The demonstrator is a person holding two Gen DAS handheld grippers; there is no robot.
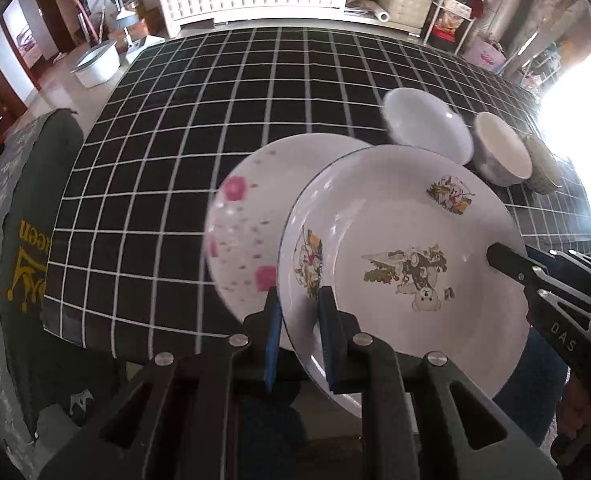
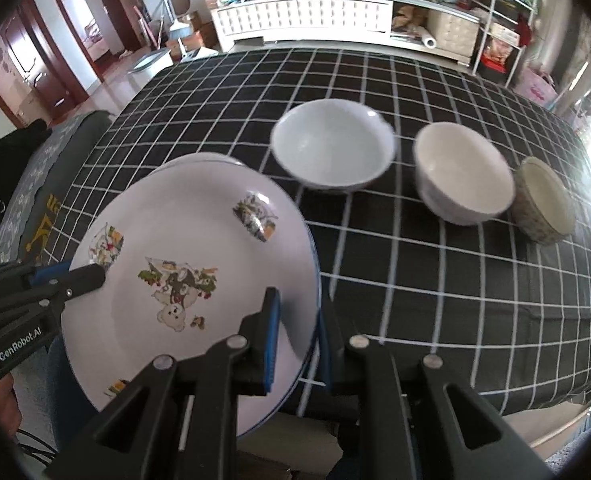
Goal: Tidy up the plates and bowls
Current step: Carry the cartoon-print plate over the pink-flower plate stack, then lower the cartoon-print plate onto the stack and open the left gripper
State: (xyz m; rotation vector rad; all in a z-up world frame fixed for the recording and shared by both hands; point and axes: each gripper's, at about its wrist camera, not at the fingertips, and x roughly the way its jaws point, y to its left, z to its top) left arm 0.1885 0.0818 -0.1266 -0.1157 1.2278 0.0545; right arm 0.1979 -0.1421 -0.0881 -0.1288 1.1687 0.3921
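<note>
The left gripper (image 1: 299, 300) pinches the near rim of a white cartoon plate (image 1: 395, 240), one blue pad under the rim and one on top. The right gripper (image 2: 297, 308) clamps the opposite edge of the same plate, with one pad over its face and the other behind the rim. Each tool shows in the other's view, biting the plate's far side, so the plate hangs between the two, tilted and clear of the checked tablecloth (image 1: 199, 120).

Just past the left gripper's fingertips and partly hidden under the held plate lies a pink-flowered plate (image 1: 239, 224) flat on the cloth. In the right wrist view only a thin arc of it peeks out beyond the cartoon plate's far rim.

Farther out, ahead and to the right of both tools, three bowls stand in a row on the cloth: a pale bluish-white bowl (image 2: 333, 144), beside it a cream-white bowl (image 2: 461, 172), and at the end a smaller patterned bowl (image 2: 545, 200) with a dark mottled outside. The last two stand close together; whether they touch I cannot tell.

Beyond the table's far edge stands a long white cabinet (image 2: 307, 16).
</note>
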